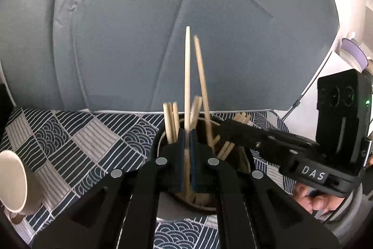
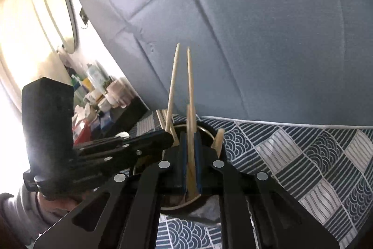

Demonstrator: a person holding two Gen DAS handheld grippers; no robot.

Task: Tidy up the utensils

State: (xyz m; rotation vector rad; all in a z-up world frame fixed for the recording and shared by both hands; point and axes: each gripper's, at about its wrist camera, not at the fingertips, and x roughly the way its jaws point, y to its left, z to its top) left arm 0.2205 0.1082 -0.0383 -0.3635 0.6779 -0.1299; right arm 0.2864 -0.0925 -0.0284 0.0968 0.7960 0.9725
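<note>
Left wrist view: left gripper point(image 1: 187, 134) and right gripper point(image 1: 222, 126), angled downward, each clamp one chopstick point(image 1: 187, 76) over a holder point(image 1: 244, 162).

Daylight glare washes out the right wrist view's left side; fisheye edges curve darkly, chopstick tips point(image 1: 196, 39) slightly blurred.

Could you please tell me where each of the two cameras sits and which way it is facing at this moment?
Left wrist: rides on the left tongs, looking forward and down at their chopstick over the round holder; the right tongs and a hand show at right.
Right wrist: rides on the right tongs, facing the same holder; the left tongs and a sleeve show at left.
Shared: holder, both chopsticks, patterned cloth, blue cushion.
</note>
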